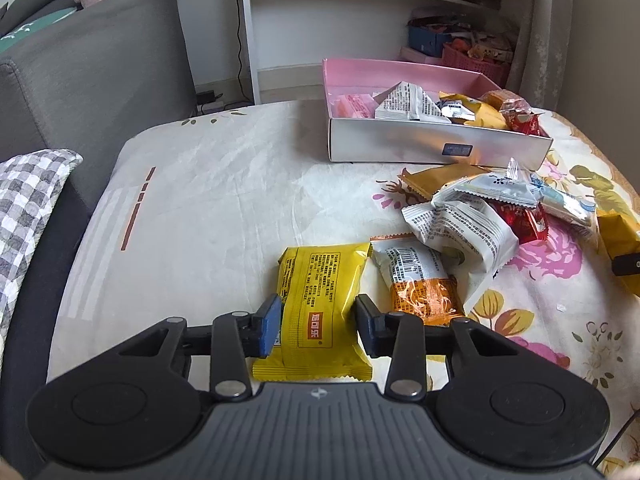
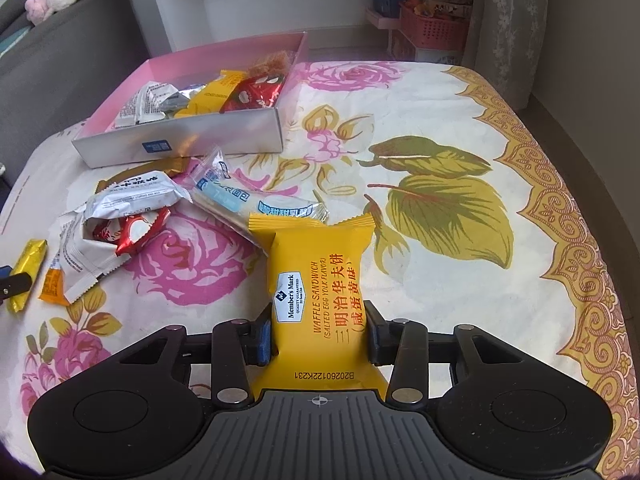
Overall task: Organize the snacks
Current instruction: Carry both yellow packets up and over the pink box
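Yellow packet (image 1: 320, 304) lying flat on the desk (image 1: 208, 200), print side up, at 6 o'clock in the left wrist view. Left tool (image 1: 316, 326) gripping it: both pads pressing into its long edges, wrapper pinching in between them. Just beside it at 3 o'clock, an orange-and-white packet (image 1: 420, 280), touching or nearly so.

Waffle packet (image 2: 320, 292) sitting at 6 o'clock in the right wrist view, its far crimped end pointing to 12 o'clock. Right tool (image 2: 318, 336) clamping its near half, wrapper narrowing at the pads. Whether it is lifting off the cloth, cannot tell.

Loose pile lying at 9 to 10 o'clock of the waffle packet: long blue-and-white bar (image 2: 256, 200), white packet (image 2: 140, 196), red wrappers (image 2: 136, 232), torn white bag (image 2: 80, 256). The bar's end is tucking behind the waffle packet's top edge.

Pink box (image 2: 180, 146) standing beyond the pile at 11 o'clock, silver outside, already holding white, yellow and red packets.

Floral cloth (image 2: 440, 184) covering the desk. Grey sofa (image 1: 100, 80) standing at 9 o'clock, white shelf (image 1: 360, 20) at 12.
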Tool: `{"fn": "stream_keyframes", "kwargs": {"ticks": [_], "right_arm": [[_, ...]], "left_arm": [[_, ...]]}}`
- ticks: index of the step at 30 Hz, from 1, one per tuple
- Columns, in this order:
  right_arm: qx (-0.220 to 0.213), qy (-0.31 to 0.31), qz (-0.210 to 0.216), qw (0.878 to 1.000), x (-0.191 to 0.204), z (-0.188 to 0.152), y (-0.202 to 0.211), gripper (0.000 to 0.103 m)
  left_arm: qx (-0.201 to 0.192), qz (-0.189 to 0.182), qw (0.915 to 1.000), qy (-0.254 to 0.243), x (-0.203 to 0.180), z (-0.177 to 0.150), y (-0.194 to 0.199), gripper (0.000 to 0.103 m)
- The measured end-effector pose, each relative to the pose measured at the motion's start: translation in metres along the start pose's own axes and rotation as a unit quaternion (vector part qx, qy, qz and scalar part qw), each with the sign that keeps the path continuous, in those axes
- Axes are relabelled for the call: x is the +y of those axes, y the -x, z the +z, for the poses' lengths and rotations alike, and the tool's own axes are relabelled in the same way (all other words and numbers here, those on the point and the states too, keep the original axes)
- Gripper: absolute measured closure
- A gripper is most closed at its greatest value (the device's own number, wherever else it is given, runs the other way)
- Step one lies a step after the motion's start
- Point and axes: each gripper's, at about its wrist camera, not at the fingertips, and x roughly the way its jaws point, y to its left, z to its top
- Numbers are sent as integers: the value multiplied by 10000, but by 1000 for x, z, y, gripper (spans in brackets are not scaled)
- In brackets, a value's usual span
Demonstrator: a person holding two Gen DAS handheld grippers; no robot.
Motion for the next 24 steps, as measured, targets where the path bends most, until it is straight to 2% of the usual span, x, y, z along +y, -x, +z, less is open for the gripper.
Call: {"fn": "stream_keyframes", "kwargs": {"ticks": [14,24], "right_arm": [[-210,-72,165,9996,-1,7,15,63],[-342,-128,454,9983,17,25,21,62]], "left_arm": [[-247,25,9995,196,1,10,9,69],[-491,-127,9978,428,-5,28,19,69]]}}
